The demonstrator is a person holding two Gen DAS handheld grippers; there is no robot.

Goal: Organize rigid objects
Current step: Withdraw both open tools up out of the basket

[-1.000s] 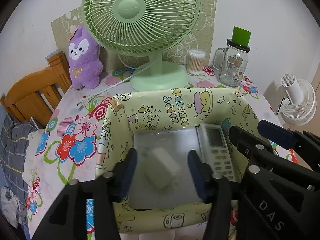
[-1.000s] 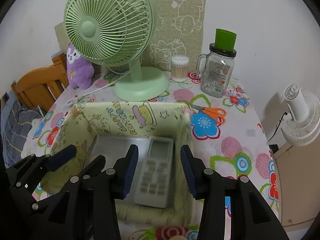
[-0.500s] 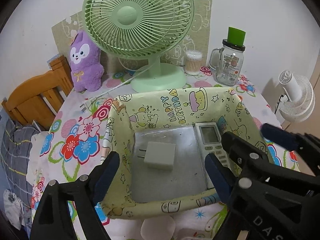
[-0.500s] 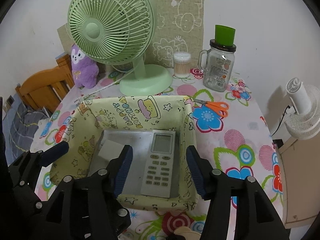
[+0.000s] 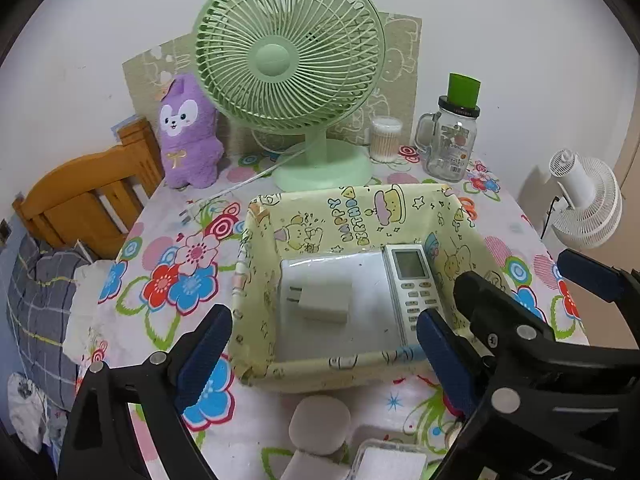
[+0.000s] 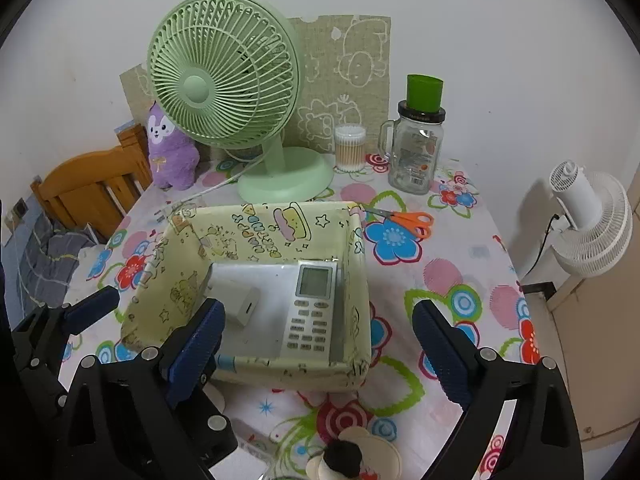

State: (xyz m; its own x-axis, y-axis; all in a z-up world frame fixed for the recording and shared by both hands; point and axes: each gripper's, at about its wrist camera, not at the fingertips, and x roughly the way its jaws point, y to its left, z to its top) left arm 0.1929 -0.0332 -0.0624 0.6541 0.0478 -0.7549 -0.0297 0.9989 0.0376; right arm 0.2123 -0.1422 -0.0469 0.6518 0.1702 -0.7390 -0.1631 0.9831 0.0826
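Observation:
A yellow cartoon-print fabric basket stands mid-table. Inside lie a white plug adapter on the left and a white remote control on the right. My left gripper is open and empty, held above the basket's near edge. My right gripper is open and empty, also above the near edge, to the right of the left one. Orange-handled scissors lie on the cloth right of the basket.
Behind the basket stand a green desk fan, a purple plush, a cotton-swab tub and a glass jar with green lid. A white fan stands off the table at right. Small white items lie near the front edge.
Both grippers have drawn back and up from inside the basket and opened wider. The adapter and the remote now lie free on the basket floor.

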